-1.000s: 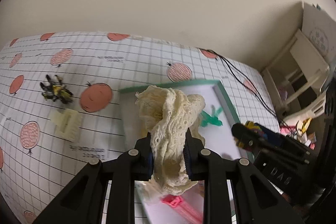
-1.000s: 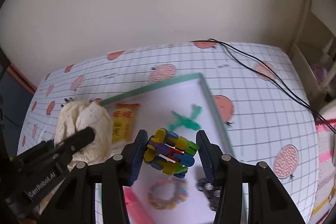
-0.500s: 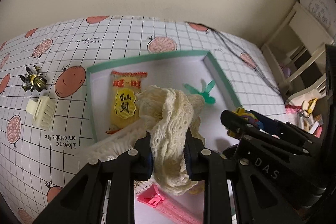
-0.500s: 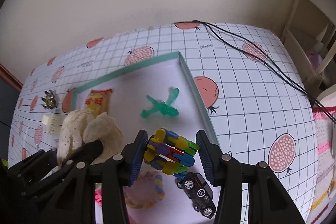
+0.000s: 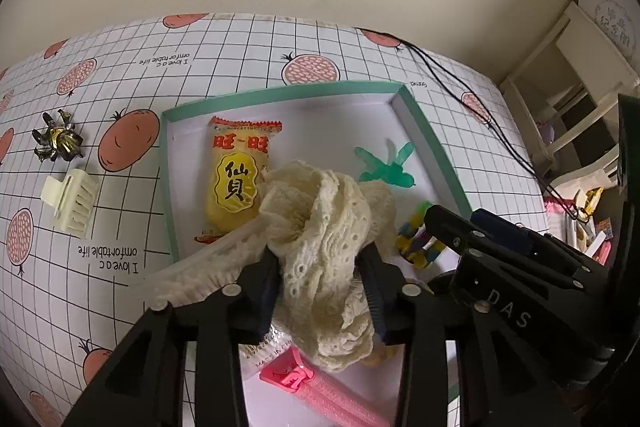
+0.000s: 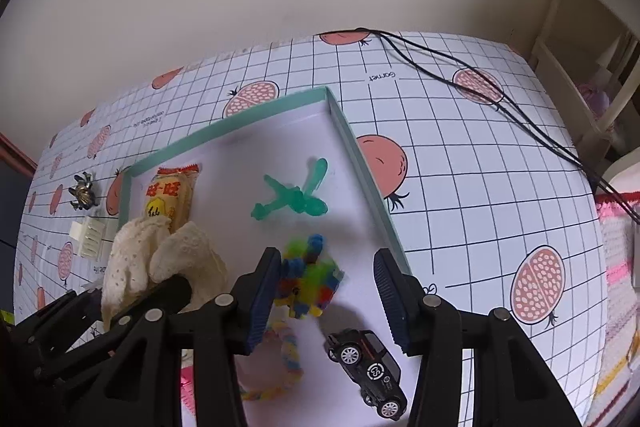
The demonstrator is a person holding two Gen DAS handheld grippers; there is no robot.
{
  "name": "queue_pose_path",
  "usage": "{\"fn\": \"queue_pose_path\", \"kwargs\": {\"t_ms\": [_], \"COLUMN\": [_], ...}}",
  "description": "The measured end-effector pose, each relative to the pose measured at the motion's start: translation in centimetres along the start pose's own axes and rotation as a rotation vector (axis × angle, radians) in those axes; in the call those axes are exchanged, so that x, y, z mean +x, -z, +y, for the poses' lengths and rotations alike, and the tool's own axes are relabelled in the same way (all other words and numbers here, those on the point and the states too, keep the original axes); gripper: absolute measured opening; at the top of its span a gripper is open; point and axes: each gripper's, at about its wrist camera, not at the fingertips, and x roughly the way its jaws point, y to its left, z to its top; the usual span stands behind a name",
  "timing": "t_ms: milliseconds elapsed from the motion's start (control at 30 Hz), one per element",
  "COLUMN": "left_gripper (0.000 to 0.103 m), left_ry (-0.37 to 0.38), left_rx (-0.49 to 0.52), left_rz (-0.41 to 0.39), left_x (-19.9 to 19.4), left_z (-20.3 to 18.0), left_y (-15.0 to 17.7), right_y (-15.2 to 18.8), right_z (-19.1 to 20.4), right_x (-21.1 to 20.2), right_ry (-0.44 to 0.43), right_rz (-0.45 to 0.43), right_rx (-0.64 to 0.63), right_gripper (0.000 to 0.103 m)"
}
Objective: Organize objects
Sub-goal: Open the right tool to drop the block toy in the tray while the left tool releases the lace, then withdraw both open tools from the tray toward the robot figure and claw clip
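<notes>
- Now the right hand-held gripper (image 6: 328,291) gapes, the colourful block toy (image 6: 308,277) blurred between its jaws above the tray (image 6: 360,163); lift straight.
- Left hand-held gripper (image 5: 320,291) clamps the lace cloth (image 5: 320,227) over the tray's near edge; lower it into bare space.

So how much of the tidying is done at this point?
Well along. The tray already holds a snack packet, green toy, toy car and more. The right gripper is open, with the blurred colourful block toy between its fingers. The left gripper holds a lace cloth over the tray. A hair claw and metal trinket wait outside.
</notes>
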Motion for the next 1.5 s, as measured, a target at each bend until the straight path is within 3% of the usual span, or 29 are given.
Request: {"fn": "queue_pose_path", "kwargs": {"t_ms": [167, 367, 867, 1233, 1300, 1433, 1500], "left_gripper": [0.052, 0.053, 0.053, 0.069, 0.079, 0.086, 0.100], "left_ry": [0.009, 0.031, -0.010, -0.121, -0.138, -0.163, -0.180], "left_rx": [-0.011, -0.011, -0.082, -0.158, -0.184, -0.229, -0.246], "left_rz": [-0.018, -0.044, -0.082, -0.112, -0.119, -0.132, -0.149], "left_x": [-0.9, -2.1, -3.4, -4.6, -5.0, -5.8, -6.2], "left_z": [0.1, 0.2, 3.9, 9.7, 11.1, 13.8, 15.1], "left_y": [-0.4, -0.7, -1.1, -1.2, -1.1, -0.9, -0.6], "right_y": [-0.5, -1.1, -1.0, -1.1, -1.0, -0.9, -0.9], "right_z": [0.2, 0.6, 2.0, 4.7, 5.3, 6.8, 7.4], "right_x": [-1.5, -3.0, -2.8, -2.8, -2.8, -2.6, -2.4], "right_ry": [-0.007, -0.017, -0.009, -0.027, -0.033, -0.040, -0.041], "right_rz": [-0.034, -0.071, -0.067, -0.086, -0.087, -0.094, -0.099], "right_rx": [0.000, -0.007, -0.056, -0.104, -0.112, -0.140, -0.151], "right_gripper": [0.053, 0.053, 0.053, 0.074, 0.081, 0.093, 0.101]}}
